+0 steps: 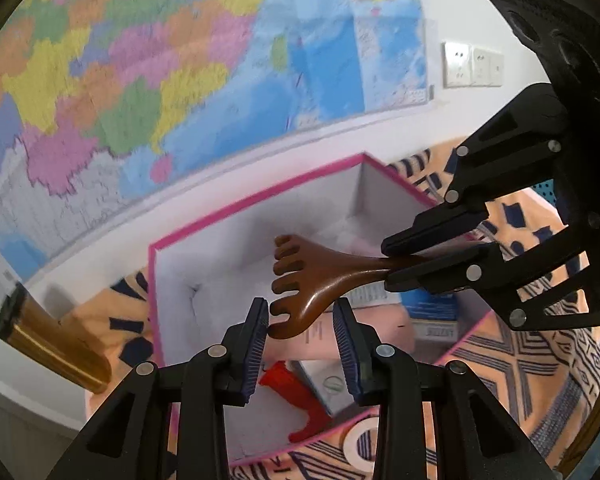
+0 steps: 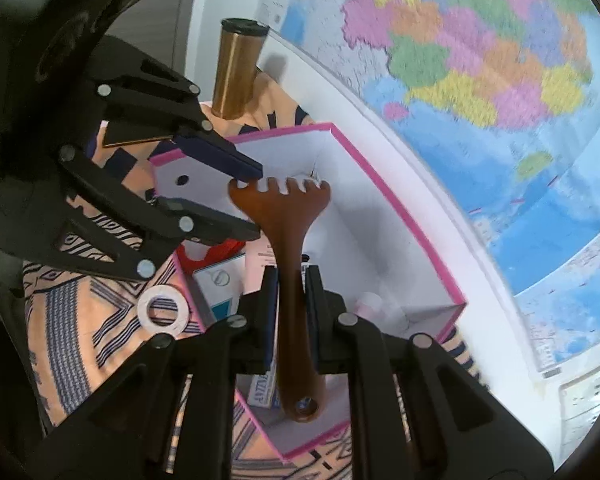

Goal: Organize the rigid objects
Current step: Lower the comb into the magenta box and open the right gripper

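Lower brown wooden comb-headed scraper (image 2: 290, 280), clamped by right tool (image 2: 292, 292), into pink-rimmed white box (image 2: 400, 216); left tool (image 1: 302, 332) part-open, loosely at scraper's prongs.

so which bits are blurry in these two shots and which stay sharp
Left wrist view: map and gold tumbler are smeared, left gripper sharp. Right wrist view: map smeared, right gripper and wooden comb sharp; fisheye bends the wall edge.
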The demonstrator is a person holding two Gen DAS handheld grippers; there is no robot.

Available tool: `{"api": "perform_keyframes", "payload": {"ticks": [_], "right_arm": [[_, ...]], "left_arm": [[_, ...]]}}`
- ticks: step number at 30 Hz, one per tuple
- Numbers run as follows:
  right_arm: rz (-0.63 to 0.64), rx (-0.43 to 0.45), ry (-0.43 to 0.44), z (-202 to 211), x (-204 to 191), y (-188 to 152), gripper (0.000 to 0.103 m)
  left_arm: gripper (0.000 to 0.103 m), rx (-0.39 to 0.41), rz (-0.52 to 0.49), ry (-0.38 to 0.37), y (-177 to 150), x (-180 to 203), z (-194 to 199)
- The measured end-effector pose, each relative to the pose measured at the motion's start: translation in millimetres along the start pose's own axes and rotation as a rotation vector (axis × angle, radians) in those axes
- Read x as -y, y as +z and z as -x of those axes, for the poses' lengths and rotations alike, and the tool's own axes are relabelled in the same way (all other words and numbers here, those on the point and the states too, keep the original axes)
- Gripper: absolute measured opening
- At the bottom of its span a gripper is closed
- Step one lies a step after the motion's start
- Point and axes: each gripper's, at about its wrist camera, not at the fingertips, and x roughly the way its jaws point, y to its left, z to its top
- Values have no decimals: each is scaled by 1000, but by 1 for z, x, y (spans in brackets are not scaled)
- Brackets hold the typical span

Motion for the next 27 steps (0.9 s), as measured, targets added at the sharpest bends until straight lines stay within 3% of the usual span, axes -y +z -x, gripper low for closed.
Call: {"api": "perform_keyframes", "payload": {"ticks": [3, 6, 11, 16, 17, 18, 21, 22, 26, 27], "right_arm": [[-17, -19, 4, -16, 4, -4, 14], [-38, -28, 10, -26, 10, -6, 4], [-32, -51, -21, -33, 12, -6, 4], [-90, 10, -30, -18, 14, -13, 6], [-97, 22, -37, -13, 13, -16, 8], [-103, 33, -40, -10, 11, -17, 15], [-113, 77, -50, 5, 2, -24, 35], [-118, 92, -56, 10, -2, -26, 45], [-134, 158, -70, 32, -21, -34, 59], [-142, 178, -85, 39, -27, -37, 66]], "left_arm": [[33, -22, 18, 1, -6, -4, -15], [33, -32, 26, 12, -8, -7, -24], [33, -14, 36, 52, -7, -11, -24], [37, 24, 29, 124, -8, -9, -14], [46, 35, 33, 126, -8, -9, -12], [57, 45, 36, 134, -10, -9, -9], [77, 82, 35, 170, -13, -5, 2], [81, 93, 37, 178, -15, -4, 7], [100, 121, 74, 194, -25, -2, 25], [103, 132, 98, 186, -29, -2, 32]]}}
